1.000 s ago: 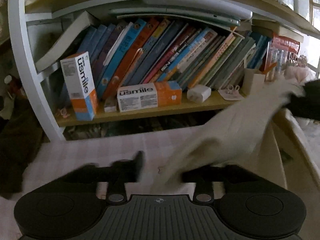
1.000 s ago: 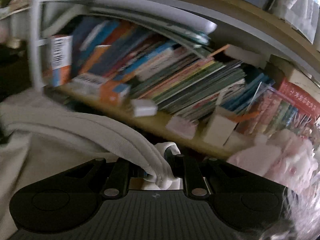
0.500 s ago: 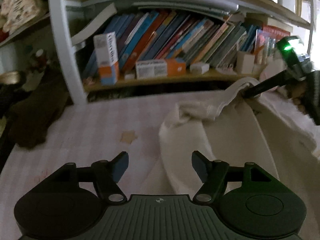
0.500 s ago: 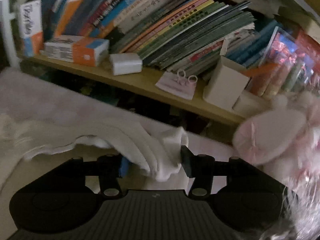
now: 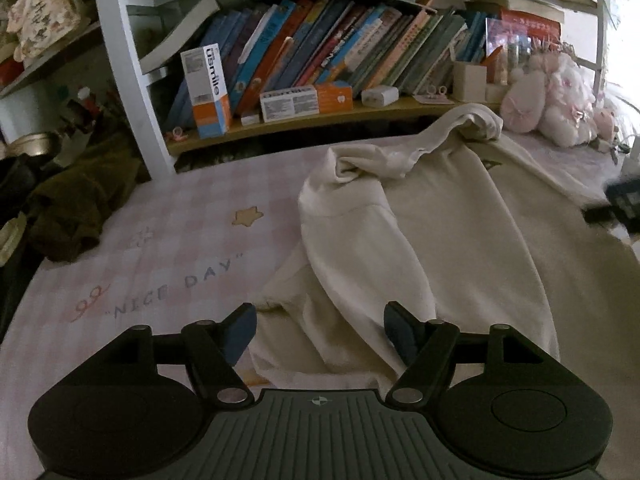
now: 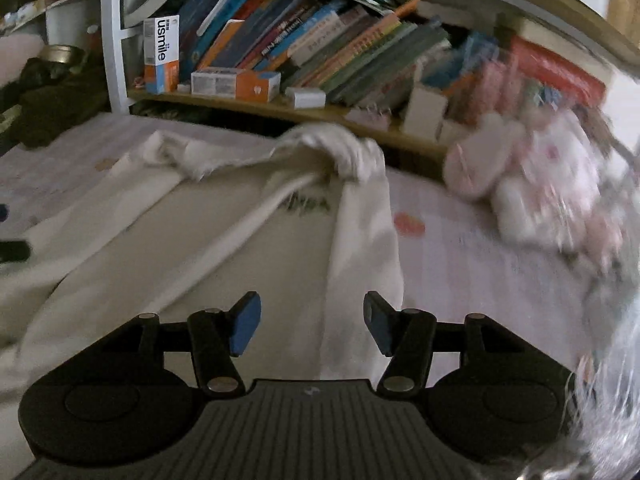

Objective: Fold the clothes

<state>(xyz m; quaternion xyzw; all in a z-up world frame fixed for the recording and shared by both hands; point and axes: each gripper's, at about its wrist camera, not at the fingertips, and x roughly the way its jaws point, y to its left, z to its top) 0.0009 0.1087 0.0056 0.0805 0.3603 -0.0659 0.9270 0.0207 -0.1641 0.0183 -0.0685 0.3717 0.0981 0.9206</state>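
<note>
A cream-white long-sleeved garment [image 5: 460, 240] lies spread on the pink checked bed sheet [image 5: 160, 248], one sleeve folded over its body and the collar end bunched at the far side [image 5: 404, 148]. My left gripper [image 5: 320, 332] is open and empty, just above the garment's near left edge. My right gripper [image 6: 312, 324] is open and empty over the garment's right side [image 6: 360, 240]; its bunched far end [image 6: 344, 148] lies beyond. The right gripper's tip shows at the right edge of the left wrist view [image 5: 616, 204].
A bookshelf [image 5: 320, 60] packed with books and usmile boxes [image 5: 208, 88] runs along the far side. Pink plush toys [image 5: 556, 108] sit at the far right, also in the right wrist view [image 6: 540, 180]. A dark brown garment [image 5: 68, 208] lies at the left.
Both grippers have let go of the garment and opened. They pulled back toward me, and the garment now lies flat on the sheet with its far end bunched.
</note>
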